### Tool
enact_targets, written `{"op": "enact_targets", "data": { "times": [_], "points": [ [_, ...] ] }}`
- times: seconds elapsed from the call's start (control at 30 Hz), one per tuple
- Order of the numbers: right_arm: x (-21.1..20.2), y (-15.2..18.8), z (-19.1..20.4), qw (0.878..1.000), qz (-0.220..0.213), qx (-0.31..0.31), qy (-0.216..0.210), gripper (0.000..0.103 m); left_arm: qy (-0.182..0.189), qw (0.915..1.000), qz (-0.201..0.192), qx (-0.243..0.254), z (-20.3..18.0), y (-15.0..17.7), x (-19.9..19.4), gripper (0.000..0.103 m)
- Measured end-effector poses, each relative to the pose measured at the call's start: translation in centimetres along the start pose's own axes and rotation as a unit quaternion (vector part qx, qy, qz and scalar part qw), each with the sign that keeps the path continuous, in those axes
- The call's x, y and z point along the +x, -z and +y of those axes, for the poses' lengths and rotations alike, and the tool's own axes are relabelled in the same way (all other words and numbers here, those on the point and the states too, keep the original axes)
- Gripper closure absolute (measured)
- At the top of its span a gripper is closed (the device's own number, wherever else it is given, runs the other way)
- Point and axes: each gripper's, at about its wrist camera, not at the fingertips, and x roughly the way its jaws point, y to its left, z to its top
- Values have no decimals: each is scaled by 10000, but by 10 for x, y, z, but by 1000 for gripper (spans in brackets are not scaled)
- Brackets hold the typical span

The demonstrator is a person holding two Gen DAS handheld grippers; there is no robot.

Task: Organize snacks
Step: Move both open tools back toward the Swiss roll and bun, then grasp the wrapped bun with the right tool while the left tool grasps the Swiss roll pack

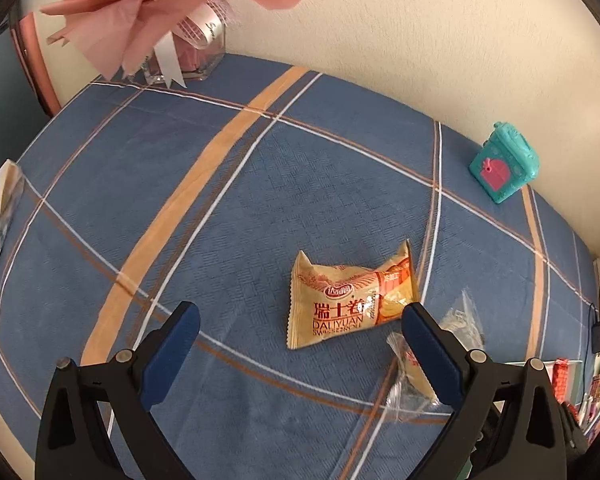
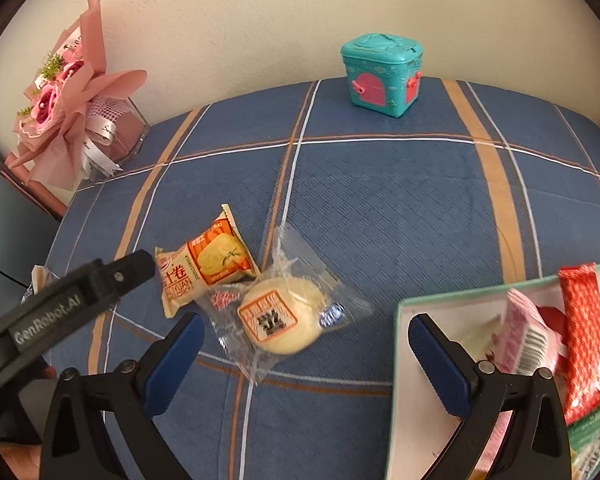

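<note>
Blue plaid tablecloth [image 2: 380, 208] against a cream wall [image 2: 240, 20]; both grippers' fingers [image 1: 172, 352] [image 2: 176, 356] spread wide, empty

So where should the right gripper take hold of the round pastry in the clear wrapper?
Probably across the round pastry itself, from above. It lies flat on the tablecloth, and the bun is the only firm bulk; the clear film around it is loose. The right gripper is open with the bun between its fingers. The Swiss roll packet overlaps the film's far left edge, so avoid that side.
</note>
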Motion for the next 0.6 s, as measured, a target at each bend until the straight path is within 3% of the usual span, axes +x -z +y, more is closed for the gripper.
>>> {"op": "enact_targets", "data": {
  "times": [0.37,0.6],
  "points": [
    [31,-6,17,9982,234,-554,38,0,29,9999,6,-149,15,-10,15,2],
    [44,-4,9,9982,315,-500,114,1,207,9996,-73,-195,13,-14,14,2]
  ]
}}
